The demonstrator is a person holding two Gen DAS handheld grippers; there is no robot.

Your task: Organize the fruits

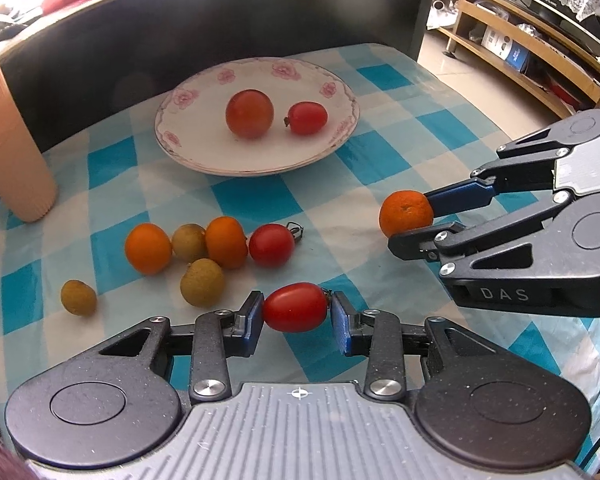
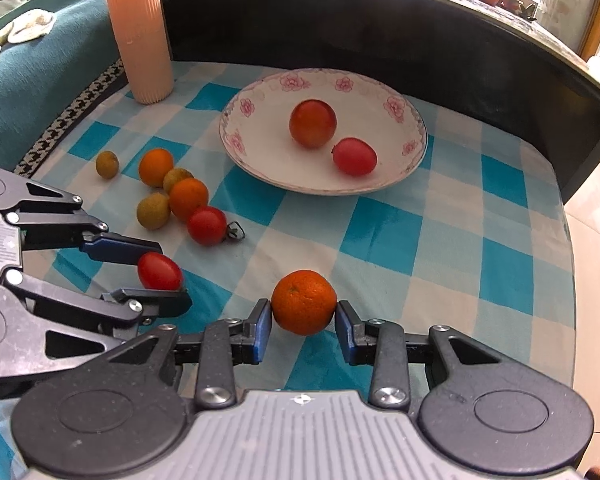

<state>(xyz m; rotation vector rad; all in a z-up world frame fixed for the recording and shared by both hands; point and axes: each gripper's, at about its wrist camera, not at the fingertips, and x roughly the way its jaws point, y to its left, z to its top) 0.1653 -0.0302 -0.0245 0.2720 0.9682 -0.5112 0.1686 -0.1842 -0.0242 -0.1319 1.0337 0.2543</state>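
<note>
My left gripper (image 1: 296,309) is shut on an oblong red cherry tomato (image 1: 296,304), its blue pads pressing both ends just above the checked cloth. My right gripper (image 2: 304,314) is shut on a small orange (image 2: 304,300). In the right wrist view the left gripper (image 2: 169,277) comes in from the left with its tomato (image 2: 159,271). A white floral plate (image 1: 204,160) at the back holds a round tomato (image 1: 249,113) and an oblong tomato (image 1: 307,118). Loose on the cloth lie two oranges (image 1: 148,248), a stemmed tomato (image 1: 271,245) and three longans (image 1: 202,282).
A tall ribbed peach cup (image 1: 8,140) stands at the back left of the blue-and-white checked cloth (image 1: 380,152). A dark raised wall (image 1: 180,32) runs behind the plate. The table's right edge drops to the floor, with a wooden shelf (image 1: 520,40) beyond.
</note>
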